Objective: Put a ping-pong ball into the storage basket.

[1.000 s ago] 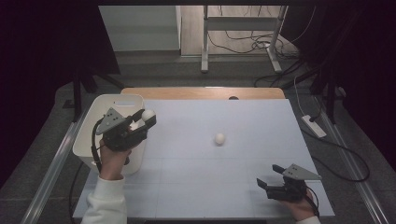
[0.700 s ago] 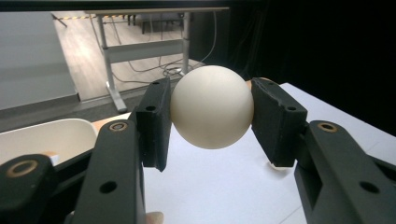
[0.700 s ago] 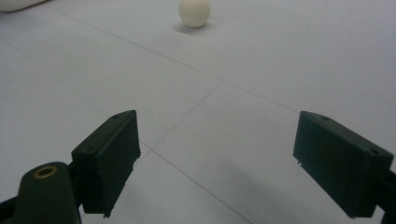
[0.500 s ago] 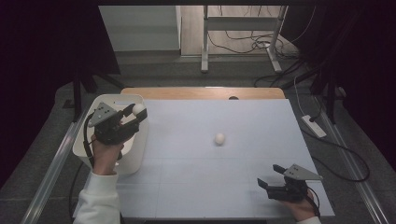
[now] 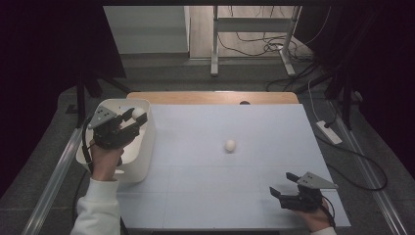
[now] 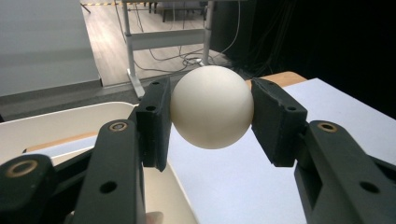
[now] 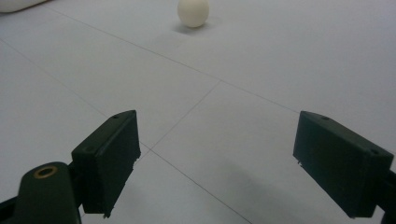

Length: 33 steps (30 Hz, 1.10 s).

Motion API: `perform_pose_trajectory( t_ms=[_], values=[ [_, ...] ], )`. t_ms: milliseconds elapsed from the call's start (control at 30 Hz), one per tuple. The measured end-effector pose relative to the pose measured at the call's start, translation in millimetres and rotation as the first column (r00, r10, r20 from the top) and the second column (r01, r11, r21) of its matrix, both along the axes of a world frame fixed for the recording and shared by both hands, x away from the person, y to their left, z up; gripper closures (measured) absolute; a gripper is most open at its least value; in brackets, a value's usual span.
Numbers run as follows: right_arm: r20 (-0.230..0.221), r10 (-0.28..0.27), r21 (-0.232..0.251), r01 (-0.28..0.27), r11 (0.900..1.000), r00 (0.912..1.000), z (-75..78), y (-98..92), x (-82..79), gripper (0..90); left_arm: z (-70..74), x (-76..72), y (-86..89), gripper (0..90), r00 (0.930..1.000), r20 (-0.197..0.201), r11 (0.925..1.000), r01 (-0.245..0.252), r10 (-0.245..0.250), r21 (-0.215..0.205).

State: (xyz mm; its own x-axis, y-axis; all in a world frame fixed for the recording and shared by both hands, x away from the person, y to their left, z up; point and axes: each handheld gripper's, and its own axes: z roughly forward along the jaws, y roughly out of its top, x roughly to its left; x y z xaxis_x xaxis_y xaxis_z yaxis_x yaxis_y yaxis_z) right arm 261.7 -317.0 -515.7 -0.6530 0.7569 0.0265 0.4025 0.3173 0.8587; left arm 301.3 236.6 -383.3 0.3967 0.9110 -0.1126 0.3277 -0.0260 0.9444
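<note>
**Now: one ball clamped over the bin, one loose on the desk**

Here my left claw [image 5: 131, 120] is clamped on a smooth cream-white ball [image 6: 211, 106], its two black pads pressed against the ball's opposite sides. In the high view I hold that ball [image 5: 138, 113] above the white plastic bin [image 5: 142, 161] that stands at the left edge of the pale blue-grey desk [image 5: 205, 196], over the bin's far right part.

My right claw [image 5: 281, 186] sits low over the desk near its front right corner, jaws wide apart, nothing between them and touching no ball. A second cream-white ball [image 5: 230, 145] rests on the desk's middle, well apart from both claws; it sits ahead in the right gripper view [image 7: 193, 12].
</note>
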Motion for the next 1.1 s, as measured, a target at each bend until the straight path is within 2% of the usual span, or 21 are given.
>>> perform_pose_trajectory(
  t_ms=[267,433,1100],
  values=[
    [-0.002,0.000,0.001,0.000,1.000,1.0000,-0.4,-0.2,0.6,14.8,-0.1,2.9,6.8,50.8,0.9997,-0.014,0.9997,-0.021,0.021,0.011],
    [-0.001,0.001,0.001,-0.001,1.000,1.0000,-0.3,0.1,0.6,14.8,0.5,5.2,10.6,50.8,0.9995,-0.021,0.9997,-0.024,0.025,0.004],
    [0.000,0.000,-0.001,0.000,1.000,1.0000,0.1,0.0,0.4,14.8,4.8,21.5,32.4,50.8,0.9920,-0.066,0.9931,-0.104,0.108,0.053]
  ],
)
